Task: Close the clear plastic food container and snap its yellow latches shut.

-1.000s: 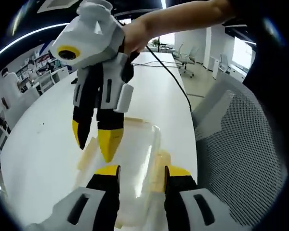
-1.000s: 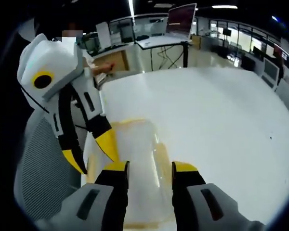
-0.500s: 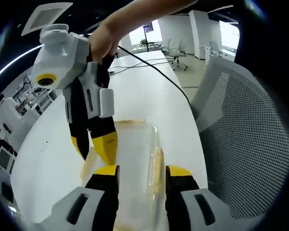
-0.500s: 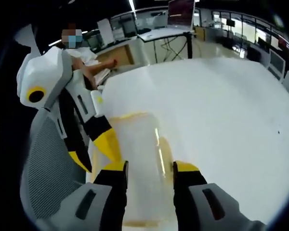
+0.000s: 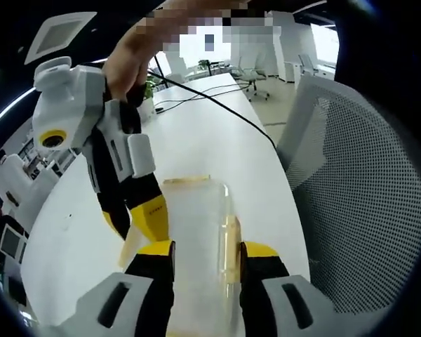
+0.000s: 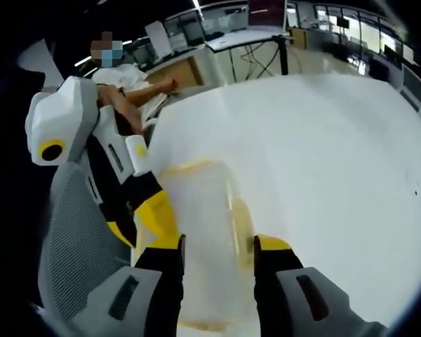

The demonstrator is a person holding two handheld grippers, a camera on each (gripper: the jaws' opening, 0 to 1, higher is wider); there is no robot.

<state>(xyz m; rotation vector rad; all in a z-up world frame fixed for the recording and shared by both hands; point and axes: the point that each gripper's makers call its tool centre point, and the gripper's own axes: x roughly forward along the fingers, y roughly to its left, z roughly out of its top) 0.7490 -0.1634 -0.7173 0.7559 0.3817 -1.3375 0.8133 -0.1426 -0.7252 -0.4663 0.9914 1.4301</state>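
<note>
The clear plastic container (image 5: 195,225) lies on the white table (image 5: 203,133), lid on top, with pale yellow latches along its long sides (image 5: 230,239) and far end (image 5: 186,180). My left gripper (image 5: 208,253) stands open, its jaws either side of the container's near end. My right gripper (image 5: 135,219), held by a hand, hangs open over the container's left edge by the left latch (image 5: 130,244). In the right gripper view the container (image 6: 200,217) runs away between my right gripper's (image 6: 217,247) open jaws. The left gripper (image 6: 144,219) stands at its left edge, and a latch (image 6: 240,217) lies on the right.
A grey mesh office chair (image 5: 351,196) stands close against the table's edge beside the container, also seen as mesh chair (image 6: 70,239). A black cable (image 5: 224,105) crosses the far tabletop. A person sits at a far desk (image 6: 126,81). Open white tabletop (image 6: 330,154) spreads beyond the container.
Seen from the left gripper, the right gripper has dropped lower and toward the container's left edge. Both views have shifted slightly. Both grippers have stayed open.
</note>
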